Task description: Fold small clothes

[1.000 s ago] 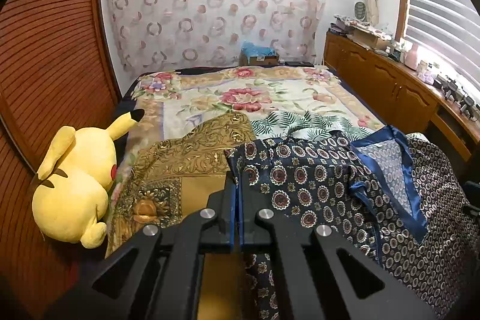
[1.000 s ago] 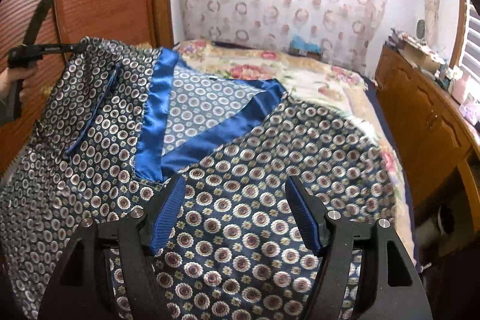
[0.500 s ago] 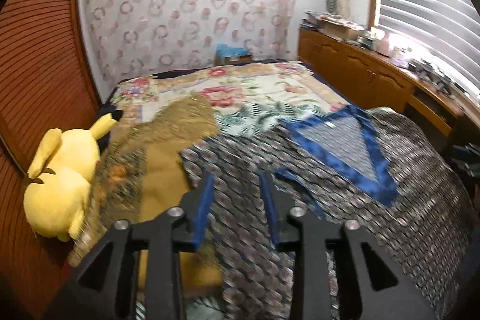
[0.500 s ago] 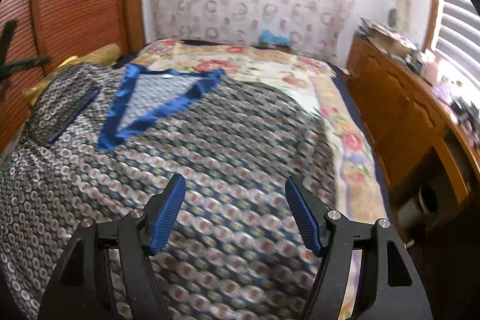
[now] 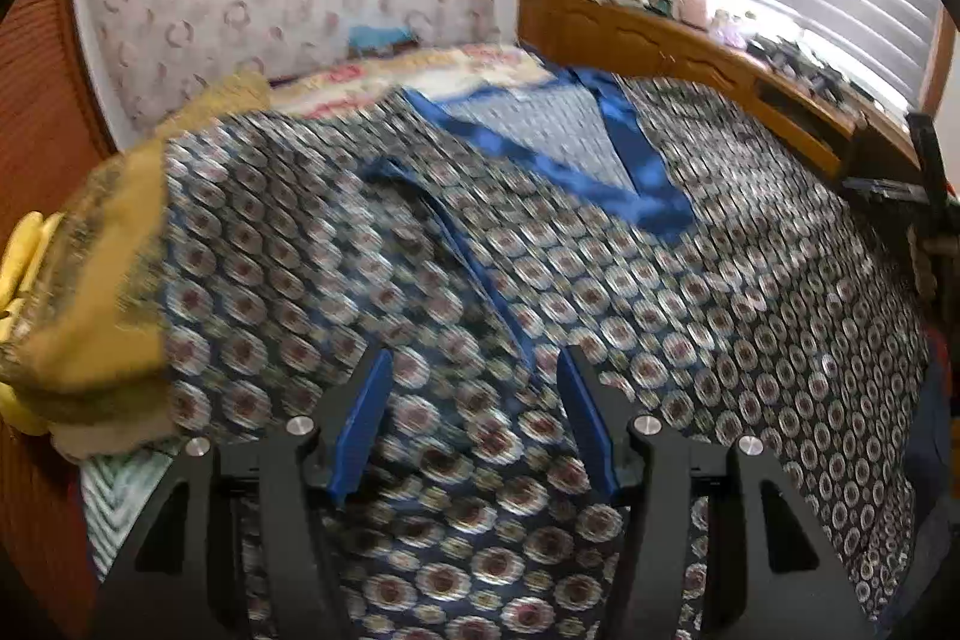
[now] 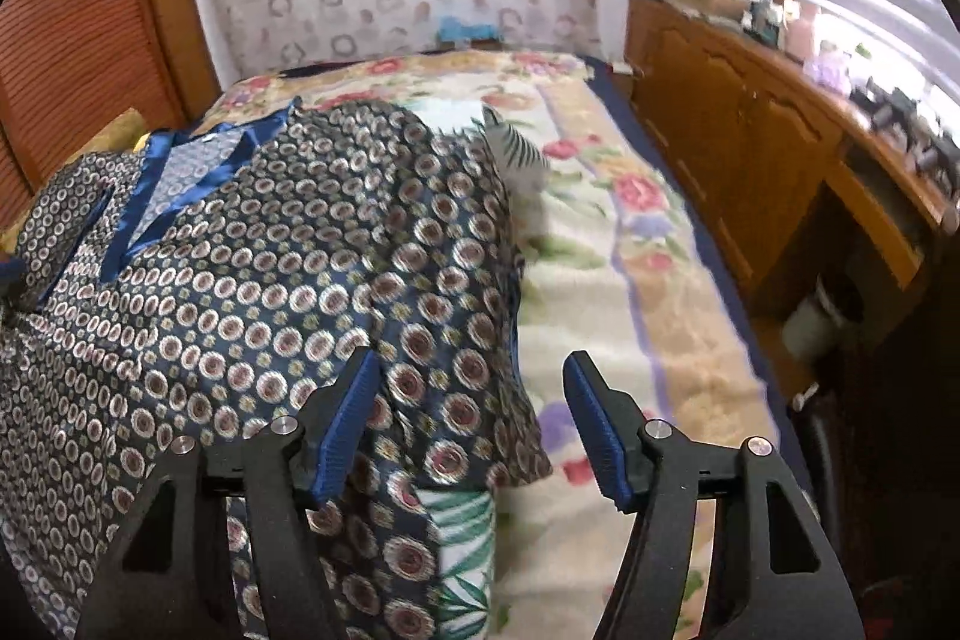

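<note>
A navy top (image 5: 600, 292) with round medallion print and a shiny blue V-neck band (image 5: 648, 196) lies spread face-up on the bed. It also shows in the right wrist view (image 6: 252, 292). My left gripper (image 5: 474, 430) is open and empty just above the top's lower left part. My right gripper (image 6: 474, 430) is open and empty over the top's right edge (image 6: 510, 340), where the floral bedspread (image 6: 600, 280) begins.
A gold patterned cloth (image 5: 102, 280) lies left of the top, over a yellow plush toy (image 5: 18, 250). A wooden cabinet (image 6: 750, 160) with clutter runs along the bed's right side. A white-and-green leaf print cloth (image 6: 462, 538) peeks from under the top.
My left gripper let go of the top's shoulder and opened. The top dropped flat onto the bed. Both grippers moved in lower over the cloth.
</note>
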The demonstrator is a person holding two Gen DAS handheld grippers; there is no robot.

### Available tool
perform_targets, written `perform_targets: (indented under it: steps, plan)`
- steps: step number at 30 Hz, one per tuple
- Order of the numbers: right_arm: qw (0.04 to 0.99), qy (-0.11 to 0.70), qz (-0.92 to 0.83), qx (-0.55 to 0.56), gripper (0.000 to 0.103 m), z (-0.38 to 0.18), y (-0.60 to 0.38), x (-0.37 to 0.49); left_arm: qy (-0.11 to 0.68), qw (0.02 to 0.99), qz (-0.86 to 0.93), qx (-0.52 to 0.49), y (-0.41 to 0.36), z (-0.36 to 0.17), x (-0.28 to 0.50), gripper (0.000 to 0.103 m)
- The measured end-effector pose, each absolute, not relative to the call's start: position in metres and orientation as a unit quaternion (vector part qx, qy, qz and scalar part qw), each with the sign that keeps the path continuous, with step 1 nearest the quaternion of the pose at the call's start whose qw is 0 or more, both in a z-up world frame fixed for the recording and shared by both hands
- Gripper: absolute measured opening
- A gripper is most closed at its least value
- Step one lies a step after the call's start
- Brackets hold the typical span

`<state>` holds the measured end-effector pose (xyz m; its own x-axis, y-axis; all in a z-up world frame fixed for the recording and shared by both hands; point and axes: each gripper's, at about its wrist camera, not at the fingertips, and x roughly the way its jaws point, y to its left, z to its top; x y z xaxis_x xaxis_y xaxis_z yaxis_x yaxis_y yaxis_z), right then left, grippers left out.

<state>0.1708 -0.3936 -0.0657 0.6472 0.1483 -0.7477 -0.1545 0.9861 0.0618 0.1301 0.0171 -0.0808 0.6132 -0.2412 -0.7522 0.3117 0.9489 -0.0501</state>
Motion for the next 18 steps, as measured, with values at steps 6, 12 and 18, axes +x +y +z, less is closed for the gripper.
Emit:
perform_targets:
  steps: [6, 12, 18]
  plan:
    - [0.896, 0.431, 0.102, 0.032, 0.06, -0.076, -0.404, 0.171, 0.429, 0.888, -0.157, 0.053, 0.005, -0.092, 0.126, 0.057]
    - [0.886, 0.447, 0.121, 0.036, 0.048, -0.083, -0.402, 0.17, 0.423, 0.892, -0.148, 0.058, 0.0, -0.095, 0.124, 0.062]
    - [0.886, 0.444, 0.13, 0.027, 0.032, -0.08, -0.395, 0.169, 0.427, 0.889, -0.154, 0.063, -0.003, -0.098, 0.123, 0.078]
